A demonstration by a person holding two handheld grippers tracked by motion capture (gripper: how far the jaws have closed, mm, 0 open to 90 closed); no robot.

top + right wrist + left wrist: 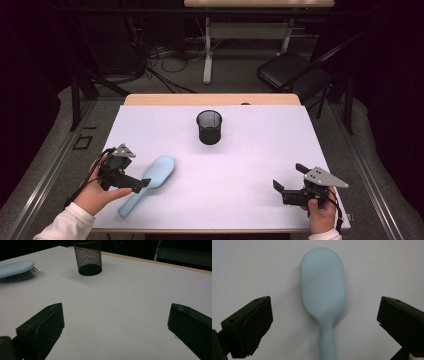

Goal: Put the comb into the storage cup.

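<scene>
- White table cover: flat sheet over the work surface; a strip of wooden table edge shows along its far side.
- Folding chair: black, standing on the floor beyond the table's far right corner.
- Second table: pale top on a light metal frame, further back in the room.
- Cables: dark loose bundle lying on the grey floor, left of that frame's leg.
- Floor rails: metal tracks running along both sides of the table.
</scene>
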